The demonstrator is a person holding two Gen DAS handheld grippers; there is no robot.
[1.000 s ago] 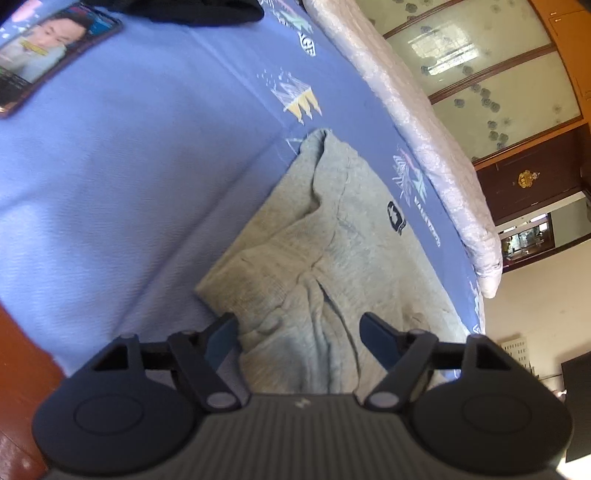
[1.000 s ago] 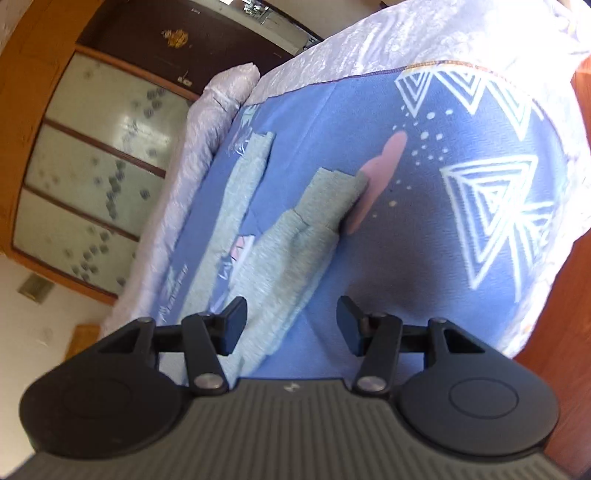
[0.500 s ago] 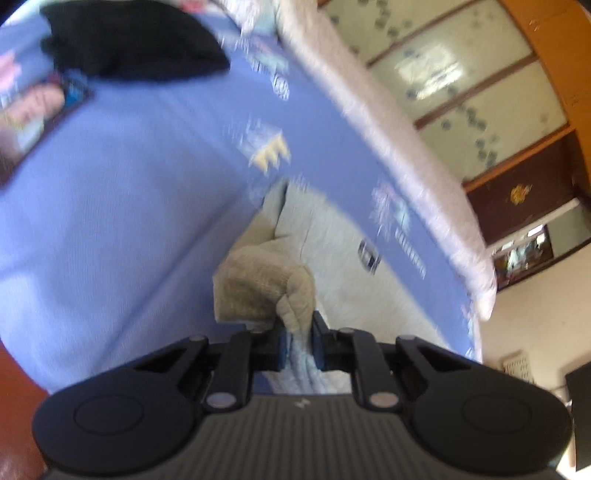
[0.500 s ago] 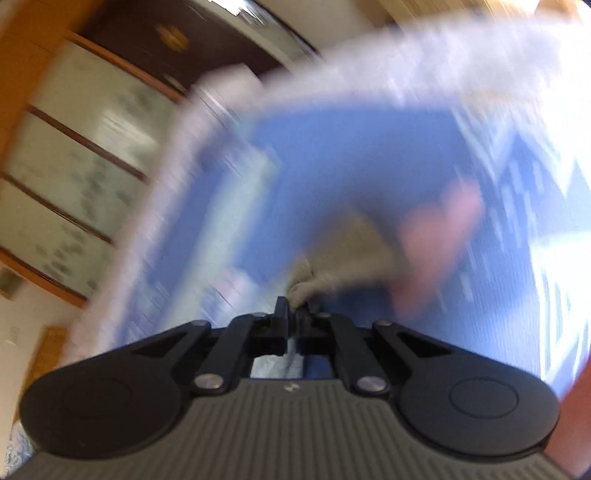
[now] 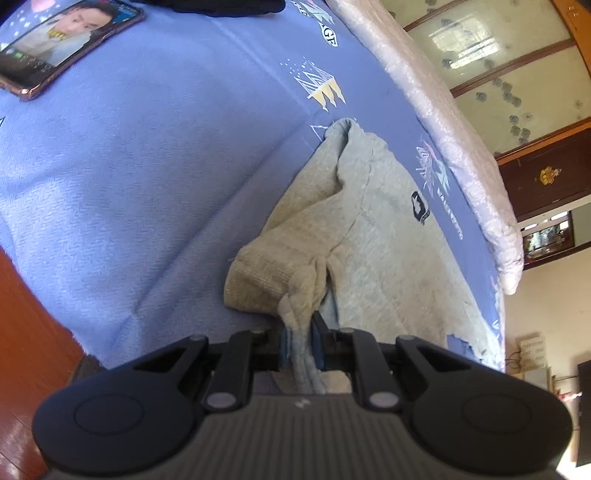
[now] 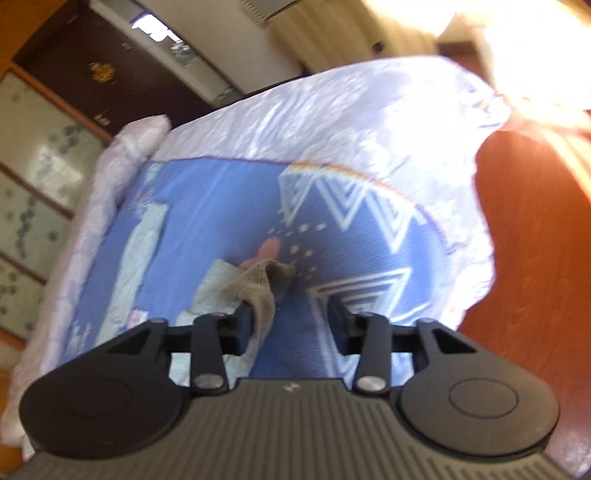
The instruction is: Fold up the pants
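Grey pants [image 5: 376, 236] lie on the blue patterned sheet [image 5: 147, 147]. My left gripper [image 5: 300, 336] is shut on a bunched fold near the ribbed waistband [image 5: 258, 280], which is raised off the sheet. In the right wrist view, my right gripper [image 6: 288, 310] has its jaws opening. The ribbed cuff [image 6: 266, 280] of one pant leg hangs against the left finger [image 6: 243, 314], apart from the right finger. The other leg [image 6: 144, 251] lies flat further left.
A phone [image 5: 62, 40] with a lit screen lies on the sheet at top left, beside a black garment [image 5: 221, 5]. A white quilt roll [image 5: 443, 110] runs along the bed's far side. Reddish wood [image 6: 528, 221] borders the bed.
My left gripper closed on the waistband fold and lifted it. My right gripper closed on the leg cuff, then its jaws parted, and its view swung toward the foot of the bed.
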